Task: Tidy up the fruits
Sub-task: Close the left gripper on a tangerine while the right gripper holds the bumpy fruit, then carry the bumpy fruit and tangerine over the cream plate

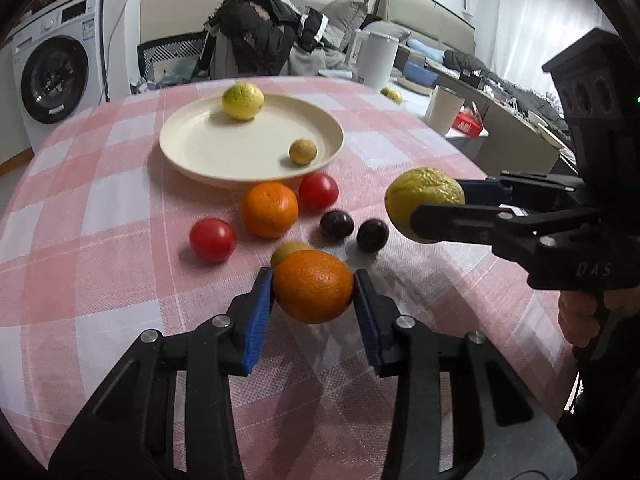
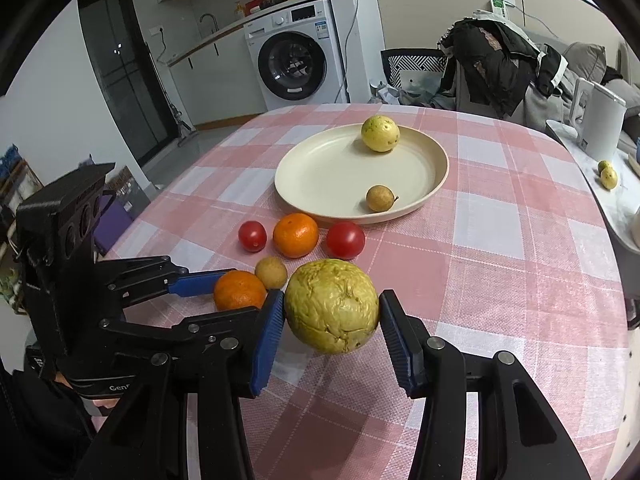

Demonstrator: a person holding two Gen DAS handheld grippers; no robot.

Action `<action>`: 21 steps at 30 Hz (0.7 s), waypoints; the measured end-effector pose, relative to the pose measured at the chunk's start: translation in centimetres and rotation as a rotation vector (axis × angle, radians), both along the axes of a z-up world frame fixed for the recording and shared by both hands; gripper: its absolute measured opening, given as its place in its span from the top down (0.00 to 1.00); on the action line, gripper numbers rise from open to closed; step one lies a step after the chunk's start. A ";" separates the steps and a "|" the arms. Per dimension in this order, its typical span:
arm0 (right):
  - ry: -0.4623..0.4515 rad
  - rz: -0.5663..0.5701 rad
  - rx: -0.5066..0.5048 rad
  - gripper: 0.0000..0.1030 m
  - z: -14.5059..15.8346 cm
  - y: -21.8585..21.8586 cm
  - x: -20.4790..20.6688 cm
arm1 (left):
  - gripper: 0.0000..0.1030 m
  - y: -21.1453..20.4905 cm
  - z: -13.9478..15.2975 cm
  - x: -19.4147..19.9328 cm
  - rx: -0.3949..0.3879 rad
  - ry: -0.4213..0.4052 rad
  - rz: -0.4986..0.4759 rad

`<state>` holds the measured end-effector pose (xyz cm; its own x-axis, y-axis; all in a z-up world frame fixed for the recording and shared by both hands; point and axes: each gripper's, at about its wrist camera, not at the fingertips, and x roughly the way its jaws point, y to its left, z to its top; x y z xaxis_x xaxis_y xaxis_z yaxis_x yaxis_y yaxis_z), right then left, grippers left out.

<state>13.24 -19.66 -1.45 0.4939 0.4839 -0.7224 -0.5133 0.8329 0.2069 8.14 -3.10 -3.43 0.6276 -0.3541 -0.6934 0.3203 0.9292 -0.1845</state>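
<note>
Grippers both loaded: my left gripper (image 1: 313,292) clamps an orange (image 1: 313,286) above the checked cloth (image 1: 100,200), my right gripper (image 2: 332,320) pinches a wrinkled yellow-green fruit (image 2: 332,306) near the plate (image 2: 320,172).

A woven cloth (image 1: 100,240) in pink and white checks, matt and coarse in its weave, is spread over the counter. The plate (image 1: 208,148) at the upper middle of the frame looks smooth and cream, with a dull sheen. The held orange (image 1: 314,286) at the lower centre is finely pitted and faintly glossy. The tomatoes (image 1: 212,239) are seen as smooth and shiny. The yellow-green fruit (image 2: 332,306) at the centre of the right wrist view is wrinkled and matt. The fingers (image 1: 256,320) are faced with ribbed blue pads on matt black plastic, joined by bright metal pins.
</note>
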 end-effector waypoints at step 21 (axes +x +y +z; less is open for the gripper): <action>-0.104 -0.109 0.180 0.52 2.6 -1.0 2.7 | 0.64 2.4 4.5 1.8 -0.048 -0.138 0.094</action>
